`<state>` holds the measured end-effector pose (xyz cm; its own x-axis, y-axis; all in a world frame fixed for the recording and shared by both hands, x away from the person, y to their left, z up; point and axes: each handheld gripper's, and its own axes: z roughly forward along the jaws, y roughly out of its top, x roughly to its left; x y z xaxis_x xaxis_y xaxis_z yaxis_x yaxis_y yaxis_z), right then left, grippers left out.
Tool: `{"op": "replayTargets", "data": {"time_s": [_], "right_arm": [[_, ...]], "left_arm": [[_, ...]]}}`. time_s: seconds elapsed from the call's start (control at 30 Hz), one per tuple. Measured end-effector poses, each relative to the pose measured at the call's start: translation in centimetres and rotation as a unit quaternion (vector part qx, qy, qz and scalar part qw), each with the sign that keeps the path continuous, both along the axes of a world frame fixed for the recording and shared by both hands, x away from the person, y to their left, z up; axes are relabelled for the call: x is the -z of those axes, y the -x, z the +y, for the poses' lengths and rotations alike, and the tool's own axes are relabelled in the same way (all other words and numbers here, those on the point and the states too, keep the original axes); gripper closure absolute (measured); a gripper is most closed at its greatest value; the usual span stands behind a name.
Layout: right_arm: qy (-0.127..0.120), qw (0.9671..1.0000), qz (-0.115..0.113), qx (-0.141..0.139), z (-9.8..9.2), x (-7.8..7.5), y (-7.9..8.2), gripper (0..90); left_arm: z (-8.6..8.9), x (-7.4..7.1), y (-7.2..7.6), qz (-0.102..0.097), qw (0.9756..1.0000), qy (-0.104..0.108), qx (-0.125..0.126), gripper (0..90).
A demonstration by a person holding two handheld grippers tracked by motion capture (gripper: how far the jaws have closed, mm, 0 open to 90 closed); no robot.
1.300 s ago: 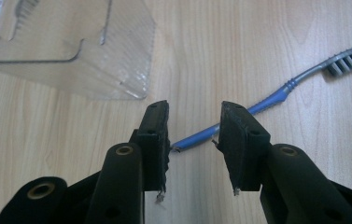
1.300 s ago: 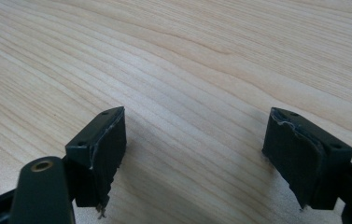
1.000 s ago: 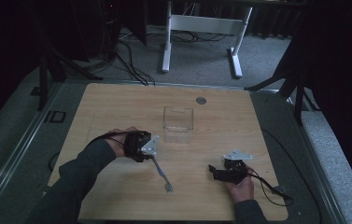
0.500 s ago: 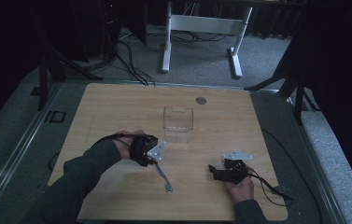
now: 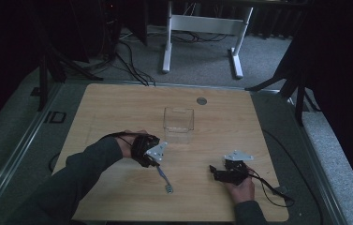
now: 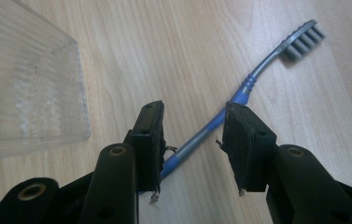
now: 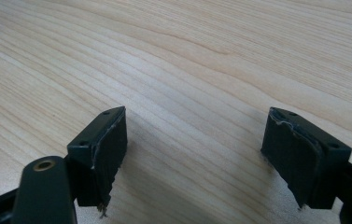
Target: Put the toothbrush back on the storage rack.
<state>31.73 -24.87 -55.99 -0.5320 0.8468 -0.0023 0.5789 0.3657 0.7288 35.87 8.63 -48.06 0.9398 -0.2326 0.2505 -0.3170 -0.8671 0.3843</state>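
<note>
Now, toothbrush: lying flat on the counter, bristle head pointing away from the left gripper, handle running in between its jaws.
Left jaws: parted and widening a touch more over the last moments; the pads are standing off either side of the blue and grey handle, not pressing it, though one end of the handle is slipping out of sight behind the left-hand jaw in the left gripper view.
What's changing: against the high view a second ago, the left hand is sitting a little further right and nearer the clear box, the gripper now straddling the handle end of the brush, whose head is lying where it lay.
What it means: looking like a lining-up for a pick; the brush is framed but not yet taken, so the closing squeeze is the step left.
Box: standing empty at mid-counter, just beyond the left gripper, well placed as a likely drop spot, though that is a guess.
Right gripper: resting low at the near right of the counter, well apart from the brush.
Right jaws: spread wide over bare wood, nothing between them.
Risk: the thin handle is crossing the gap at a slant, so a closing grip could roll or pivot it.
</note>
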Motion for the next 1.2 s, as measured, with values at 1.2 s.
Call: {"op": "replayTargets", "data": {"time_s": [1.2], "right_arm": [[0.0,1.0,0.0,0.001,0.0,0.0,0.0,22.2]], "left_arm": [[-1.3,1.1,-0.6,0.007,0.9947,-0.025,0.099,59.2]]}}
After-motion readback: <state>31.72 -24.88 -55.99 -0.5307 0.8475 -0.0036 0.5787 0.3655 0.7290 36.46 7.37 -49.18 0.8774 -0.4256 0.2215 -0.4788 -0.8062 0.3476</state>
